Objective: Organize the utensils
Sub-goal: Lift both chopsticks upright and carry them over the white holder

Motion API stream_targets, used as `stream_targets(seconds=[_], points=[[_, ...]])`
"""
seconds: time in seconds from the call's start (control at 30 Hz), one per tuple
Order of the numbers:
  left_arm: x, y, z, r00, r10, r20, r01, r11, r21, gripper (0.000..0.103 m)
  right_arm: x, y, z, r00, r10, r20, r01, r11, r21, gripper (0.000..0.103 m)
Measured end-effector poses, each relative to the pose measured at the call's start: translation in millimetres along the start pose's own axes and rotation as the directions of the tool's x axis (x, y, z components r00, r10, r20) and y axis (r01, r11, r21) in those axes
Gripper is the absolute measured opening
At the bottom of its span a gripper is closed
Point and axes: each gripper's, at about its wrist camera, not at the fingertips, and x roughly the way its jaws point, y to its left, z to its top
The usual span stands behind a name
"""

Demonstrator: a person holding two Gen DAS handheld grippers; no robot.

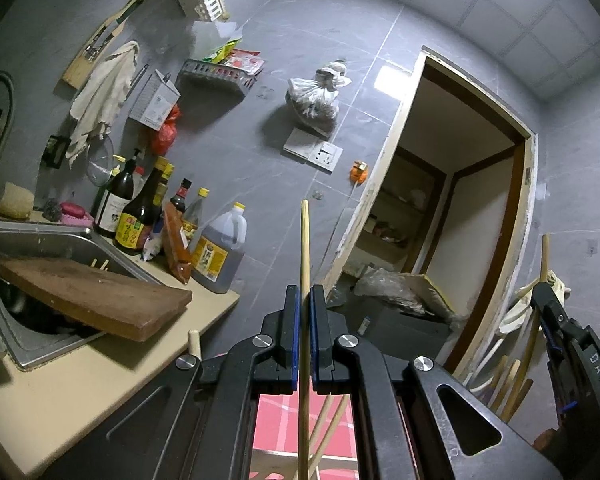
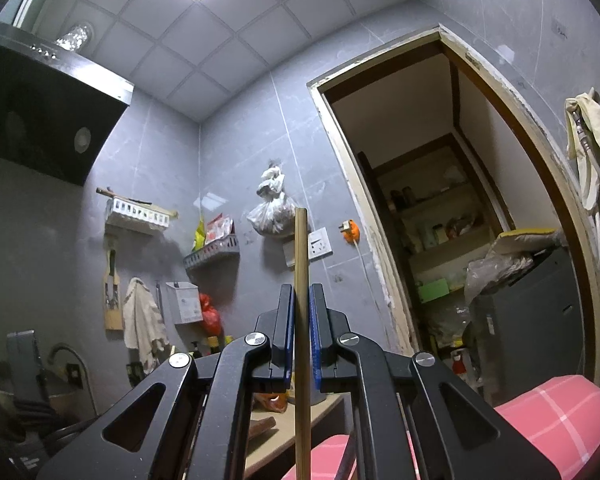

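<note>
My left gripper is shut on a thin pale wooden chopstick that stands upright between the blue pads and reaches well past the fingertips. My right gripper is shut on a darker wooden chopstick, also upright. The right gripper also shows at the right edge of the left wrist view, next to several more wooden utensils standing in a bunch. More chopsticks lie below the left gripper over a pink checked cloth.
A beige counter holds a steel sink with a wooden cutting board across it and several sauce bottles. Wall racks, a hanging bag and an open doorway lie ahead. The pink cloth is at lower right.
</note>
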Motion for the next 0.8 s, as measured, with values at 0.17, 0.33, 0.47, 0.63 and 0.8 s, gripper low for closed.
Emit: stream_targets(seconds=[0.17,0.33,0.47,0.63,0.8], points=[[-1.2,-1.9,-9.0,1.0,0.004,-0.018,-0.004,1.0,0.021,0.003,1.0,3.9,-6.1,0.999,0.003,-0.045,-0.004,1.0,-0.02,0.005],[-3.8,-9.0,-21.9,0.999,-0.006,-0.048,0.01,0.997,0.074,0.003,-0.2,8.2,-11.8,0.993,0.001,-0.121,-0.006,0.999,-0.045,0.005],[-5.2,-11.7,-30.5,0.997,-0.015,-0.073,0.022,0.994,0.106,0.003,-2.8,9.7,-15.3,0.984,-0.003,-0.178,-0.006,0.999,-0.05,0.005],[-7.2,-15.4,-41.0,0.993,-0.023,-0.119,0.04,0.99,0.139,0.003,-6.1,8.1,-21.8,0.968,-0.009,-0.252,0.0,0.999,-0.035,0.005],[-9.1,-17.2,-48.7,0.987,-0.031,-0.16,0.056,0.986,0.156,0.003,-11.8,7.1,-21.1,0.96,-0.007,-0.279,-0.002,0.999,-0.032,0.005]])
